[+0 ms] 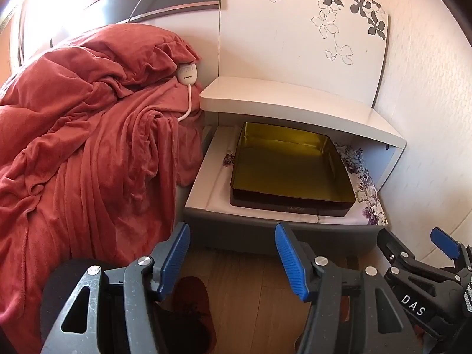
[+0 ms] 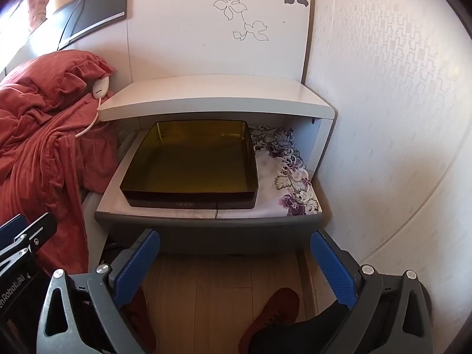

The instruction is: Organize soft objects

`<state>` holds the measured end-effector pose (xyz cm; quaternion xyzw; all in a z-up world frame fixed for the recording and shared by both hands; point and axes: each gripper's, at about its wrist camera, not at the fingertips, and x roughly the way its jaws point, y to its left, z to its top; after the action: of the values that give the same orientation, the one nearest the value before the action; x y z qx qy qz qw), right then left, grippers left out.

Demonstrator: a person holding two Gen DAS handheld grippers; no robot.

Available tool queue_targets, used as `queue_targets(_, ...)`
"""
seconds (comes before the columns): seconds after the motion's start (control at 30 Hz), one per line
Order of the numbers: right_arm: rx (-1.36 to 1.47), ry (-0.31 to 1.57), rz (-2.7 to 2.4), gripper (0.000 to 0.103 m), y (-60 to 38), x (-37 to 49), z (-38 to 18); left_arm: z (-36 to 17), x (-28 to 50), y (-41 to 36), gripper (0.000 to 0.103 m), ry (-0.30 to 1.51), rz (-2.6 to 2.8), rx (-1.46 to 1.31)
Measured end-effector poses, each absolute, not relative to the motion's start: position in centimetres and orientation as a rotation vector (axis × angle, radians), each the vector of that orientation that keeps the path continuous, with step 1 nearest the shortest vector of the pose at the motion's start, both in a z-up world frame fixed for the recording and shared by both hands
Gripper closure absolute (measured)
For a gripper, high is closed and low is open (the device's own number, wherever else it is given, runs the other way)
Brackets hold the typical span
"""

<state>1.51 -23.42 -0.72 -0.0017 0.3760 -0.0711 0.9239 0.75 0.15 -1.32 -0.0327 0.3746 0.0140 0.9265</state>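
Note:
A rumpled red blanket (image 1: 73,162) hangs over the side of the bed on the left, and it shows in the right wrist view too (image 2: 38,147). A red pillow (image 1: 126,50) lies at its head end. A floral cloth (image 2: 292,183) lines the open nightstand drawer (image 2: 206,233), under an empty yellow tin (image 2: 191,162). My left gripper (image 1: 233,261) is open over the floor in front of the drawer, with nothing between its blue pads. My right gripper (image 2: 236,268) is wide open and empty, also just short of the drawer front. Neither touches any fabric.
A white corded controller (image 1: 186,73) rests on the blanket by the nightstand top (image 1: 280,103). Red slippers (image 2: 271,309) sit on the wood floor below the grippers. A papered wall (image 2: 383,118) closes the right side. A flower-printed panel (image 1: 295,29) stands behind the nightstand.

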Motion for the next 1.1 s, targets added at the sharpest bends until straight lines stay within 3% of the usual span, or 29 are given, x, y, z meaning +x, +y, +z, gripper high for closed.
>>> queue_targets(1.1,-0.016,0.819,-0.149,0.0,-23.8,1.8,-2.2,-2.3,0.6,0.3,0.042,0.788,0.022,-0.064)
